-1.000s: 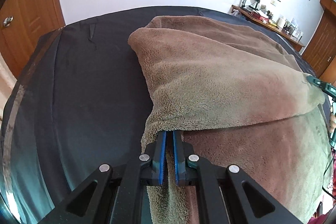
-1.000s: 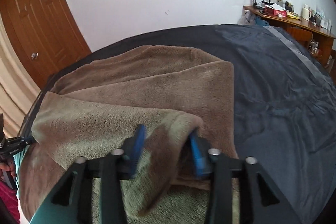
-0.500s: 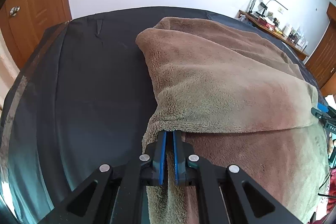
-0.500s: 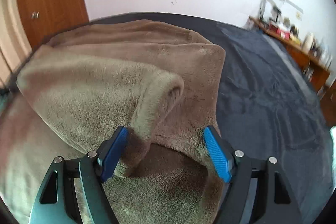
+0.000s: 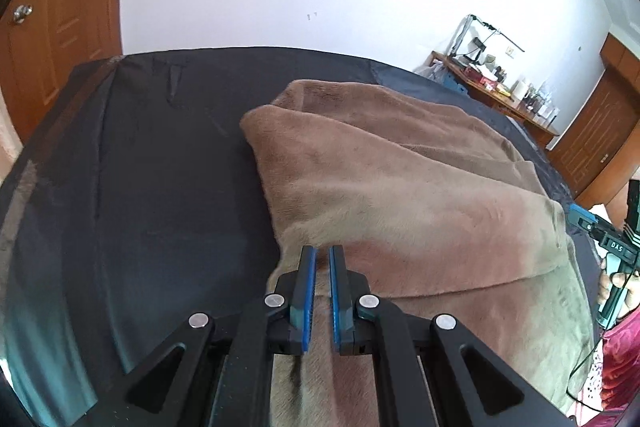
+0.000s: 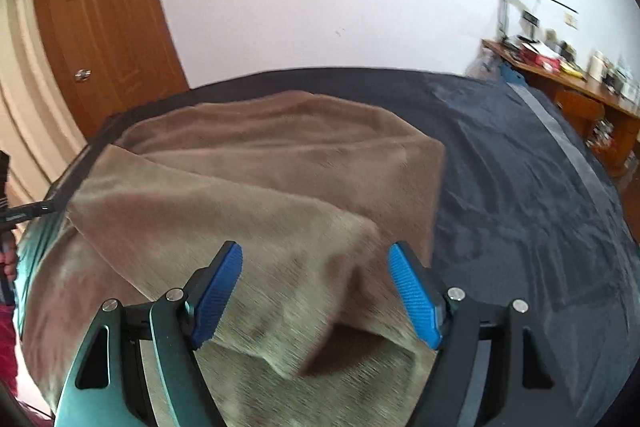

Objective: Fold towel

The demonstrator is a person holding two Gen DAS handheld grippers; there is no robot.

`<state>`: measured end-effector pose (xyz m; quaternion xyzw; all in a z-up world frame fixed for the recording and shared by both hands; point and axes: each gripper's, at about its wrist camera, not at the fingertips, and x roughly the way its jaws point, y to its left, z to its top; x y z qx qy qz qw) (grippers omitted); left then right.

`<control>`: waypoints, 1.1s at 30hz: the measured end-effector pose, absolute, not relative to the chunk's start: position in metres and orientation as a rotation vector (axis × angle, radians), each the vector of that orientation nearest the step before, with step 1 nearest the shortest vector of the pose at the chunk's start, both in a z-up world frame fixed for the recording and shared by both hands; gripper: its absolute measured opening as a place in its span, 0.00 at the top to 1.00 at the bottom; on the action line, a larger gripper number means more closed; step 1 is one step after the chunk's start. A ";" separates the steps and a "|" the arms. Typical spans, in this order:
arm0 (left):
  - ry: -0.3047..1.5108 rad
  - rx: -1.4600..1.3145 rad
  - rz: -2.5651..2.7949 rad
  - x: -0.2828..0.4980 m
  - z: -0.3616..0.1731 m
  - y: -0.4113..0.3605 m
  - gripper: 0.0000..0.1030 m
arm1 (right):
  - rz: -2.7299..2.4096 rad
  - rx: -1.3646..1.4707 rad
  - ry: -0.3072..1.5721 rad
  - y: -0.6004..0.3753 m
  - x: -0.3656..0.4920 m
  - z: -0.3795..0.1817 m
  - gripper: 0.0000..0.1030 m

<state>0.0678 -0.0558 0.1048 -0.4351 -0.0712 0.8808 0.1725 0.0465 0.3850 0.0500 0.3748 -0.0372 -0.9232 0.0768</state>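
Brown towel in L gripper fingers; R gripper, "DAS"-marked, fingers wide.

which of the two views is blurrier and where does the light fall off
The right wrist view is blurrier: the towel nap streaks near the open right gripper. The left wrist view is sharp; the dark bed cover shows a pale sheen at the lower left. Both fisheyes bend the door and blacken the corners.

Right gripper now released from towel corner, jaws spread wide; folded corner dropped flat.
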 end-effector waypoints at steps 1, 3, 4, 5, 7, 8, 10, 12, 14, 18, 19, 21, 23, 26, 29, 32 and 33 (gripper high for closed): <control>-0.209 -1.229 2.485 0.067 0.102 -0.053 0.93 | -2.747 1.108 -0.089 0.376 0.041 0.054 0.23; -0.173 -1.208 2.439 0.070 0.096 -0.046 0.93 | -2.700 1.077 -0.038 0.355 0.030 0.063 0.23; -0.155 -1.198 2.416 0.072 0.093 -0.042 0.93 | -2.675 1.062 -0.011 0.343 0.024 0.068 0.23; -0.138 -1.187 2.393 0.073 0.090 -0.038 0.93 | -2.649 1.045 0.016 0.332 0.017 0.073 0.23; -0.109 -1.164 2.378 0.075 0.086 -0.036 0.93 | -2.587 1.003 0.076 0.302 -0.003 0.085 0.23; -0.095 -1.152 2.371 0.075 0.084 -0.035 0.93 | -2.557 0.988 0.095 0.287 -0.013 0.090 0.23; -0.109 -1.130 2.352 0.075 0.081 -0.036 0.93 | -2.495 0.970 0.110 0.259 -0.035 0.096 0.23; -0.165 -1.115 2.331 0.072 0.077 -0.042 0.93 | -2.424 0.963 0.112 0.227 -0.059 0.100 0.23; -0.233 -1.129 2.303 0.068 0.070 -0.048 0.93 | -2.334 0.974 0.104 0.190 -0.085 0.100 0.23; -0.345 -1.153 2.247 0.063 0.061 -0.057 0.93 | -2.198 1.016 0.162 0.119 -0.128 0.082 0.23; -0.341 -1.152 2.254 0.064 0.061 -0.057 0.93 | -2.161 1.038 0.182 0.100 -0.140 0.074 0.23; -0.325 -1.152 2.269 0.066 0.062 -0.055 0.93 | -2.090 1.100 0.181 0.078 -0.157 0.057 0.23; -0.290 -1.152 2.287 0.068 0.063 -0.051 0.93 | -2.005 1.180 0.172 0.058 -0.170 0.037 0.24; -0.245 -1.153 2.311 0.071 0.065 -0.047 0.93 | -1.956 1.219 0.228 0.044 -0.170 0.018 0.65; -0.177 -1.150 2.349 0.075 0.068 -0.040 0.93 | -1.975 1.171 0.289 0.040 -0.159 0.015 0.86; -0.096 -1.143 2.392 0.080 0.070 -0.032 0.93 | -2.033 1.096 0.281 0.037 -0.158 0.028 0.89; -0.077 -1.141 2.404 0.082 0.071 -0.031 0.93 | -2.054 1.072 0.278 0.035 -0.160 0.032 0.89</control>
